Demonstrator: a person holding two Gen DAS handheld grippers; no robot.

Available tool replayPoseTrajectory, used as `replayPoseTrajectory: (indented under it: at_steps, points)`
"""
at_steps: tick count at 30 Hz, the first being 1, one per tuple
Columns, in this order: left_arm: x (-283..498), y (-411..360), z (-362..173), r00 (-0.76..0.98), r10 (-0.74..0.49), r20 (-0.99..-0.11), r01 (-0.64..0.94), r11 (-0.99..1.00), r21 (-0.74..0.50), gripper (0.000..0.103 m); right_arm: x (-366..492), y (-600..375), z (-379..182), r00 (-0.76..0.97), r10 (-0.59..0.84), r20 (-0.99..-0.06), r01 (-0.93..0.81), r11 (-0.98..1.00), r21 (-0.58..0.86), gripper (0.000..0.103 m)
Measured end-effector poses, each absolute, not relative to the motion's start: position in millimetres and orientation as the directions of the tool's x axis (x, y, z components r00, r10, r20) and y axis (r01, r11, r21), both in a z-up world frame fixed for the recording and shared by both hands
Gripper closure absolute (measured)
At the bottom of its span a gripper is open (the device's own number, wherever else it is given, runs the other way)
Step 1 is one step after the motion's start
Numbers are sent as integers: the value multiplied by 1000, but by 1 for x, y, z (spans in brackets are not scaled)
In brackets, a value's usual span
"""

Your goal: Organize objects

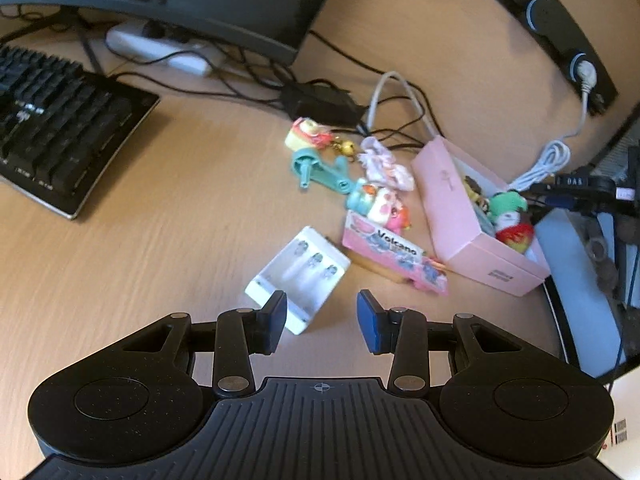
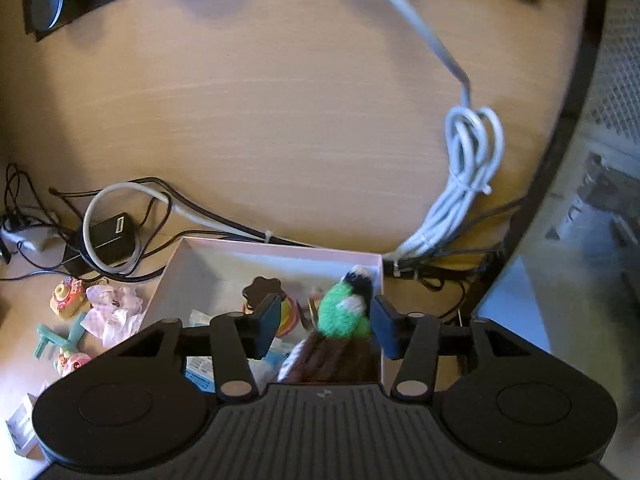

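A pink box (image 1: 460, 216) stands open on the wooden desk and holds several small toys, among them a green felt toy (image 1: 507, 204). My left gripper (image 1: 322, 316) is open and empty above the desk, just in front of a white battery case (image 1: 298, 276). A pink "Volcano" packet (image 1: 394, 254), a teal clip (image 1: 320, 170), a pink cloth bow (image 1: 386, 164) and small figurines (image 1: 380, 204) lie left of the box. My right gripper (image 2: 325, 326) is open over the pink box (image 2: 276, 250); the green felt toy (image 2: 342, 312) lies between its fingers, untouched on the left side.
A black keyboard (image 1: 52, 128) lies at the far left under a monitor stand (image 1: 224, 4). A power strip (image 1: 160, 46), a black adapter (image 1: 320, 102) and tangled cables sit behind the toys. A coiled white cable (image 2: 468, 168) lies right of the box near the desk edge.
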State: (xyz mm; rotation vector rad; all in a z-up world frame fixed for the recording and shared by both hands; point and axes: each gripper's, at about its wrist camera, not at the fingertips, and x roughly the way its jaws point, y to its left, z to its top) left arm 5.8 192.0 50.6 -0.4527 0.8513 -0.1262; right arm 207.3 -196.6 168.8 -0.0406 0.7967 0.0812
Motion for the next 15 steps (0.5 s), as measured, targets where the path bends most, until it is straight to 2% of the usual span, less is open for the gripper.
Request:
replayPoseTrajectory:
  at_steps: [2, 4, 8, 11, 15]
  points:
    - [6, 189, 52, 657, -288, -696, -67, 898, -435, 61, 212, -198, 159, 683, 43, -729, -69, 998, -5, 69]
    - [6, 185, 54, 655, -290, -698, -59, 901, -429, 61, 217, -197, 143, 661, 35, -750, -48, 999, 4, 71]
    - [6, 179, 54, 641, -290, -711, -42, 911, -409, 61, 218, -188, 122, 652, 34, -757, -29, 999, 20, 71]
    - [9, 173, 55, 631, -291, -719, -27, 918, -396, 61, 208, -182, 133, 660, 106, -744, -85, 994, 67, 71]
    - [25, 165, 60, 628, -338, -701, -25, 892, -452, 61, 169, -160, 157, 742, 86, -665, -149, 988, -38, 70]
